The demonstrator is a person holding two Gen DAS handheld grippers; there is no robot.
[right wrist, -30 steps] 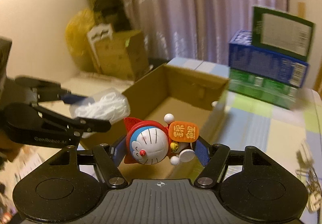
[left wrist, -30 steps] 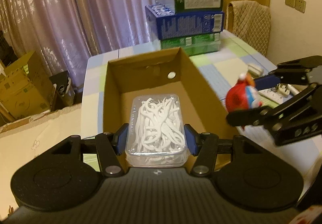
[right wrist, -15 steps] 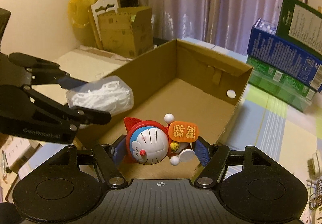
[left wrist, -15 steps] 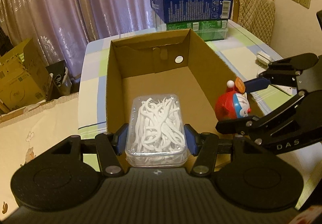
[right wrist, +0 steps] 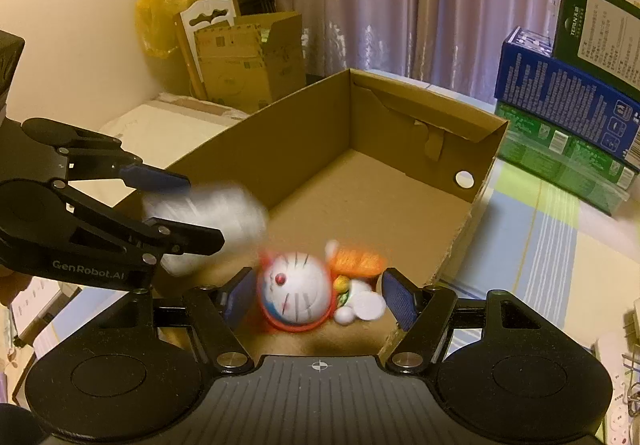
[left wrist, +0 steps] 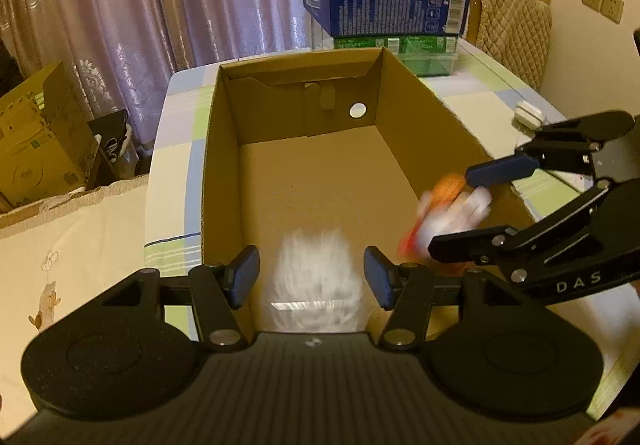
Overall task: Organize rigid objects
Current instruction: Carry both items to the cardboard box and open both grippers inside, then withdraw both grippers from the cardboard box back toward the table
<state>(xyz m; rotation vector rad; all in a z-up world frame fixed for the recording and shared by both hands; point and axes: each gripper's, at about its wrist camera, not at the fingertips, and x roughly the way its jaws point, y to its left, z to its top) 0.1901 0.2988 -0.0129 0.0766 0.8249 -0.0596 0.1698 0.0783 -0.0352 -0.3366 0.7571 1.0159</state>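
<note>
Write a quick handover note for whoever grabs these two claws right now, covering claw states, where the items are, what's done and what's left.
Left claw: open, over the near end of the cardboard box. The clear tub of white picks is motion-blurred between its fingers, apparently dropping into the box.
Right claw: open, also over the near end. The Doraemon figure is blurred, seemingly falling too.
Done: both items carried to the box and let go.
Left: confirm both settled on the box floor, then withdraw both claws. The stacked cartons beyond are untouched.
</note>
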